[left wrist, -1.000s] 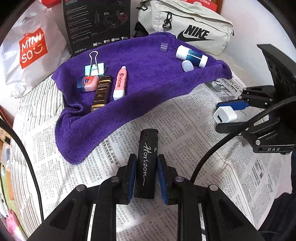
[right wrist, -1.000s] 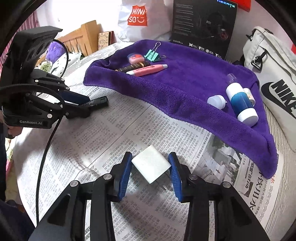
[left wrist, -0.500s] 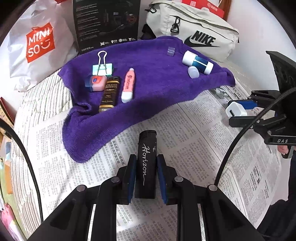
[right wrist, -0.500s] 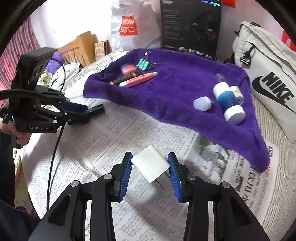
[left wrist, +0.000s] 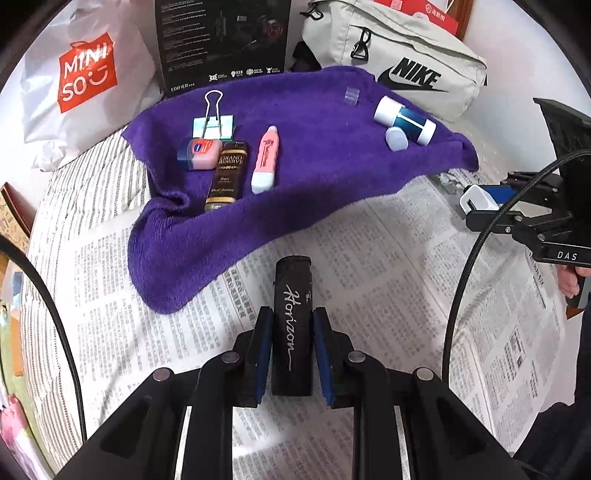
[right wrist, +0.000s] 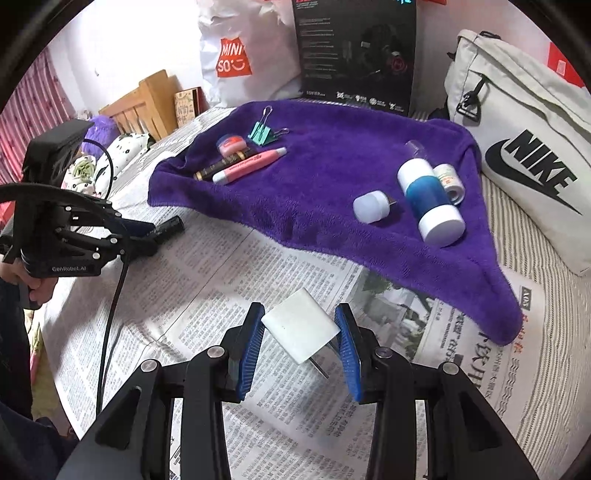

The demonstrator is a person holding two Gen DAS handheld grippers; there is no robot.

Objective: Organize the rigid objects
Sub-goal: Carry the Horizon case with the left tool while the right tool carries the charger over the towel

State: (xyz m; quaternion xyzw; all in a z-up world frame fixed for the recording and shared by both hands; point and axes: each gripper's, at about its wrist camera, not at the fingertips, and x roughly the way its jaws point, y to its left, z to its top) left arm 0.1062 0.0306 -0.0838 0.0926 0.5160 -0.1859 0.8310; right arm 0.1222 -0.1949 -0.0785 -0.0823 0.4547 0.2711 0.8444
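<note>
Two things are clamped above the newspaper (left wrist: 388,258): the black lighter (left wrist: 292,325) in the left gripper (left wrist: 291,350), low in frame, and the white charger (right wrist: 300,325) in the right gripper (right wrist: 300,343), best lowered level onto the purple towel's (right wrist: 332,166) bare middle.

A white MINISO shopping bag (left wrist: 81,85) stands at the rear, left of the black EDIFIER headphone box (left wrist: 221,40). The box stands upright. Right of the box lies a beige NIKE bag (left wrist: 402,62), with a red carton (left wrist: 424,11) partly hidden behind it. In front of the box, sheets of newspaper (left wrist: 388,266) cover a striped bedsheet (left wrist: 70,206). In the right wrist view, a wooden headboard (right wrist: 144,103) and a small printed box (right wrist: 186,107) sit left of the MINISO shopping bag.
</note>
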